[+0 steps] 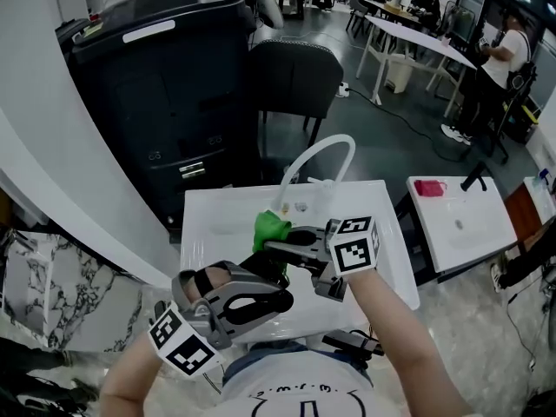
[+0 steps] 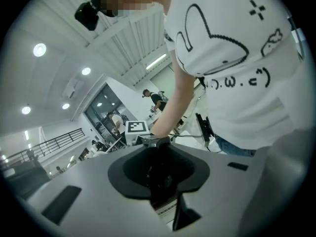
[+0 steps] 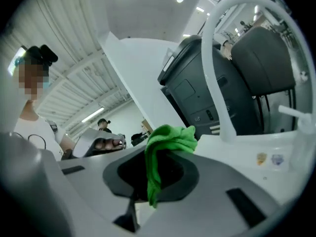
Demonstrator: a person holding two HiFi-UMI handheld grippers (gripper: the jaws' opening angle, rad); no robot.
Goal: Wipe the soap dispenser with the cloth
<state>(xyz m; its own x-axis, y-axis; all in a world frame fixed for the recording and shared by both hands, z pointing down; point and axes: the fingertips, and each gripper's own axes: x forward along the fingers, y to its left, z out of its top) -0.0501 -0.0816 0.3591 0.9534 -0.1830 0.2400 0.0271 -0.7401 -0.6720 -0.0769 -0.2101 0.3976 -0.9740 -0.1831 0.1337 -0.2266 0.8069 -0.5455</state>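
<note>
Cloth [image 3: 170,138] pinched between fingers [image 3: 237,181] of right gripper [image 3: 155,177], bunched above

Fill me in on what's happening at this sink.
A person stands at a white sink with a gripper in each hand. The right gripper is clamped on a bunched green cloth, held near the base of the curved white faucet. The left gripper, nearer the person, is closed on a dark object, probably the soap dispenser, though that is hard to confirm. Whether cloth and object touch is unclear.
</note>
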